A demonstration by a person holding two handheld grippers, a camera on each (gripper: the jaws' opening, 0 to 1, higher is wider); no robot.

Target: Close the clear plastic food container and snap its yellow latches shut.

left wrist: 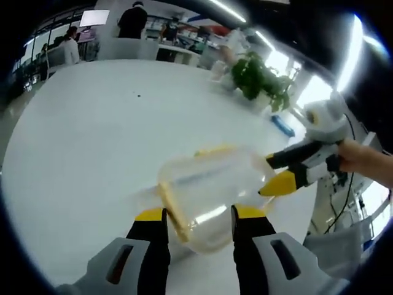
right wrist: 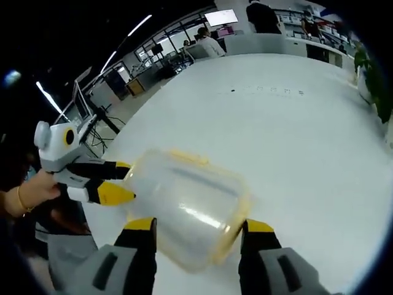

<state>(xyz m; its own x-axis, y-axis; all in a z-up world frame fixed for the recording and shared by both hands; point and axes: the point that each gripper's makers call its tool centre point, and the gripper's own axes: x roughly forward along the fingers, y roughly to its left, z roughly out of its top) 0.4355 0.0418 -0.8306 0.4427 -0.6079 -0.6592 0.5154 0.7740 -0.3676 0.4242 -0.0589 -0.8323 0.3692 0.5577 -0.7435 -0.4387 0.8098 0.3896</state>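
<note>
The clear plastic food container point(left wrist: 212, 196) is a rounded rectangular tub with see-through walls and yellow latches point(left wrist: 173, 212) along its rim. It appears blurred in both views. It sits tilted over the white counter point(left wrist: 92, 141). In the right gripper view the container point(right wrist: 184, 206) shows a yellow latch point(right wrist: 233, 230) along its near edge.

A broad white counter point(left wrist: 92, 141) spreads out, with a leafy green plant point(left wrist: 261, 78) at two o'clock and a small blue object point(left wrist: 284, 125) beside it, while people point(left wrist: 132, 21) and a lit screen point(left wrist: 94, 17) stand at twelve o'clock.
</note>
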